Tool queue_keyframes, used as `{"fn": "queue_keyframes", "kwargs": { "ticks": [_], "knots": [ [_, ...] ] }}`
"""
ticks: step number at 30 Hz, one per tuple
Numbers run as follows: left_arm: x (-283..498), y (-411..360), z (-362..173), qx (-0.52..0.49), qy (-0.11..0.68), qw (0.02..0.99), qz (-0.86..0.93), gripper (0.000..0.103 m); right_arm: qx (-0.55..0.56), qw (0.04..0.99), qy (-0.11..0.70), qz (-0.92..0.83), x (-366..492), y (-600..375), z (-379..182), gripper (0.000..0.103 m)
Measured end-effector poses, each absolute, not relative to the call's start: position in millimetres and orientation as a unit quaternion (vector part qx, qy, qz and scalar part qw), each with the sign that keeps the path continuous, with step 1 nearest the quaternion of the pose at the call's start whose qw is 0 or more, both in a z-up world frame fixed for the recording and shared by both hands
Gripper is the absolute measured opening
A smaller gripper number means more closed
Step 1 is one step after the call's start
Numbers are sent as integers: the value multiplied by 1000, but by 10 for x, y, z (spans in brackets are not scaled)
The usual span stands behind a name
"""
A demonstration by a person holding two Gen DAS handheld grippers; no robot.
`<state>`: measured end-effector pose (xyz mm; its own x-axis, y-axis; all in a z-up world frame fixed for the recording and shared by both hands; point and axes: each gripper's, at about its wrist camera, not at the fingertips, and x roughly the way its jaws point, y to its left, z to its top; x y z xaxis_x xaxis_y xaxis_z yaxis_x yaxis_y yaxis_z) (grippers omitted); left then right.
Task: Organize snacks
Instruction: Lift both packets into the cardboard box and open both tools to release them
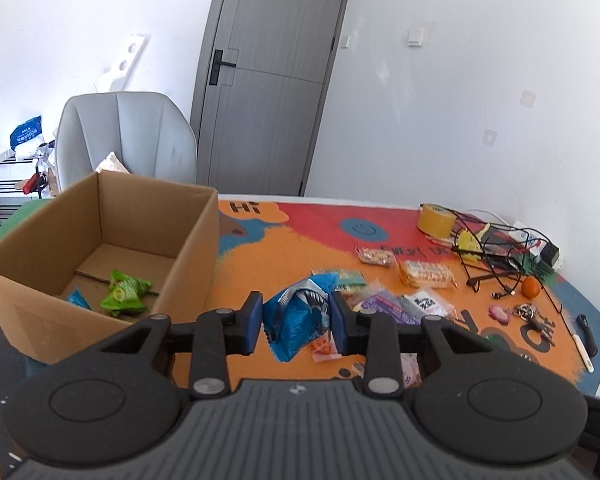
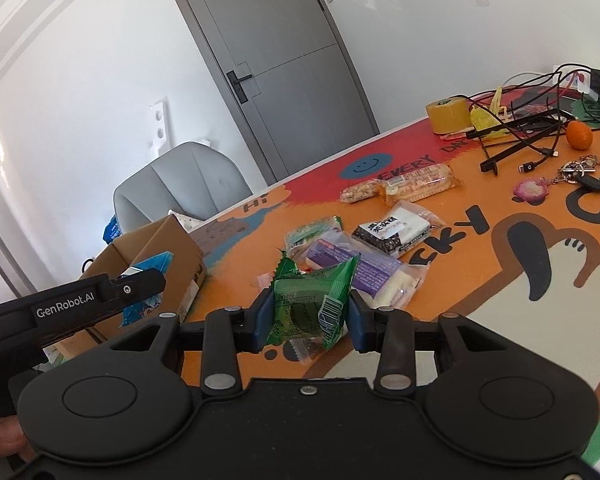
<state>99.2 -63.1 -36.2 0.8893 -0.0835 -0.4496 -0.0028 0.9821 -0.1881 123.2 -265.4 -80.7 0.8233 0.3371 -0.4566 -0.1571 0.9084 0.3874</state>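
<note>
My left gripper (image 1: 296, 322) is shut on a blue snack packet (image 1: 296, 320), held above the mat just right of the open cardboard box (image 1: 196, 240). The box holds a green snack packet (image 1: 125, 293) and a blue one (image 1: 78, 300). My right gripper (image 2: 309, 312) is shut on a green snack packet (image 2: 310, 304), held above the mat near a pile of loose snacks (image 2: 364, 252). The pile also shows in the left wrist view (image 1: 396, 300). The left gripper with its blue packet shows in the right wrist view (image 2: 140, 284), by the box (image 2: 156, 248).
Two long cracker packs (image 2: 404, 182) lie further back on the mat. A yellow tape roll (image 2: 450, 114), tangled cables (image 2: 520, 136), an orange (image 2: 579, 134) and keys (image 2: 580, 174) lie at the far right. A grey chair (image 1: 124, 136) stands behind the box.
</note>
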Motion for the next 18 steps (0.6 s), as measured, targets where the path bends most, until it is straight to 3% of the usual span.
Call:
{"fn": "queue_keyframes", "kwargs": {
  "ticks": [18],
  "knots": [
    [810, -113, -57, -102, 185, 977, 26, 33, 154, 945, 234, 171, 1255, -2231, -512, 39]
  ]
}}
